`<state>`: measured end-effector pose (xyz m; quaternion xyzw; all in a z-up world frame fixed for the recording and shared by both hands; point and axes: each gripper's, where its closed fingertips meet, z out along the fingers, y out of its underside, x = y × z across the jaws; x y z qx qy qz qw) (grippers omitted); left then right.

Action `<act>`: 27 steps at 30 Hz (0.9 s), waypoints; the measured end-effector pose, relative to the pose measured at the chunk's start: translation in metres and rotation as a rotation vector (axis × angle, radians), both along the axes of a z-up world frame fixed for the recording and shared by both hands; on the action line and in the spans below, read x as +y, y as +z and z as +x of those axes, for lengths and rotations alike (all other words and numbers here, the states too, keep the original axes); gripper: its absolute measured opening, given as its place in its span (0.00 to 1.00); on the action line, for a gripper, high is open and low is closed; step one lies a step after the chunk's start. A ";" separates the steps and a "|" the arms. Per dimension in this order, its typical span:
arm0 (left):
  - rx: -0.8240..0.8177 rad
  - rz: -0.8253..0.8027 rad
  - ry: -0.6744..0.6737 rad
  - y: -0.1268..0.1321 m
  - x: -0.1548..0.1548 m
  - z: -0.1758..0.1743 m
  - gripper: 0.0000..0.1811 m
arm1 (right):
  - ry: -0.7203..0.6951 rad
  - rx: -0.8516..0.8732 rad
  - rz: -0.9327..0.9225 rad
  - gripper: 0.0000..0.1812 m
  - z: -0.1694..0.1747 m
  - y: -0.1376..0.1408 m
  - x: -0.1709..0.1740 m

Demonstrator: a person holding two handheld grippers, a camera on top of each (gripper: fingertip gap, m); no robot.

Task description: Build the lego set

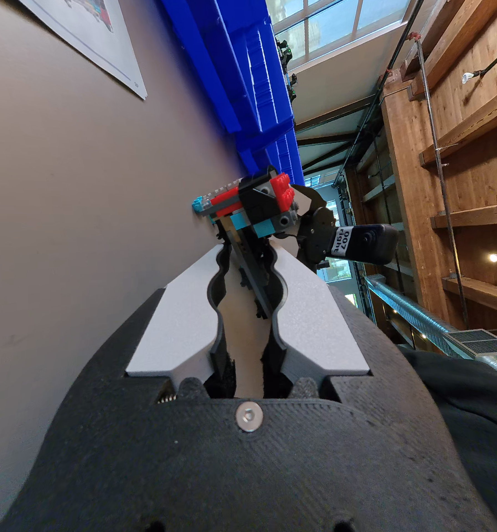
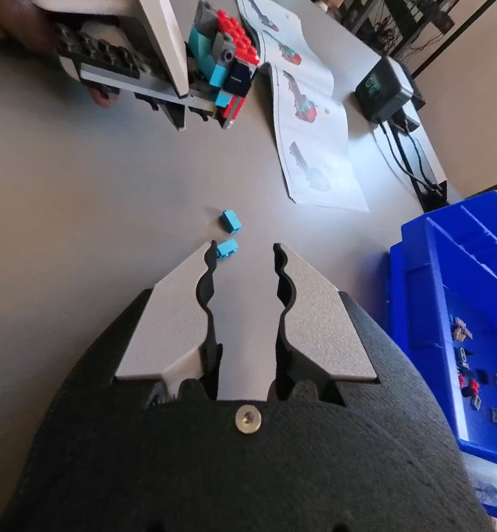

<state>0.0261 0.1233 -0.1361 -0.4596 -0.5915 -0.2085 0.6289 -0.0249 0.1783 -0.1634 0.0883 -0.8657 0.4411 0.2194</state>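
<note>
Lying near blue bin: booklet, turquoise bricks

Red, teal, black, grey lego model; teal bricks; blue bin.

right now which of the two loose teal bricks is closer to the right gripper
The lower teal brick, right beside the right gripper's left fingertip. The other teal brick lies farther up the table.
</note>
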 end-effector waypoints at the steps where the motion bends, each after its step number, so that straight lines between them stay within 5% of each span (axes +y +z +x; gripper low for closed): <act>1: 0.001 0.001 -0.001 0.000 0.000 0.000 0.13 | -0.007 0.001 0.020 0.23 -0.001 -0.003 0.000; 9: 0.006 0.002 -0.002 0.001 0.000 0.001 0.13 | -0.174 0.046 0.067 0.19 -0.026 -0.009 0.008; 17: 0.011 -0.007 -0.002 0.001 0.002 0.002 0.13 | -0.219 -0.316 -0.009 0.19 -0.015 -0.007 -0.001; 27: 0.018 -0.019 -0.005 0.001 0.003 0.002 0.13 | -0.229 -0.317 0.101 0.06 -0.014 -0.022 -0.003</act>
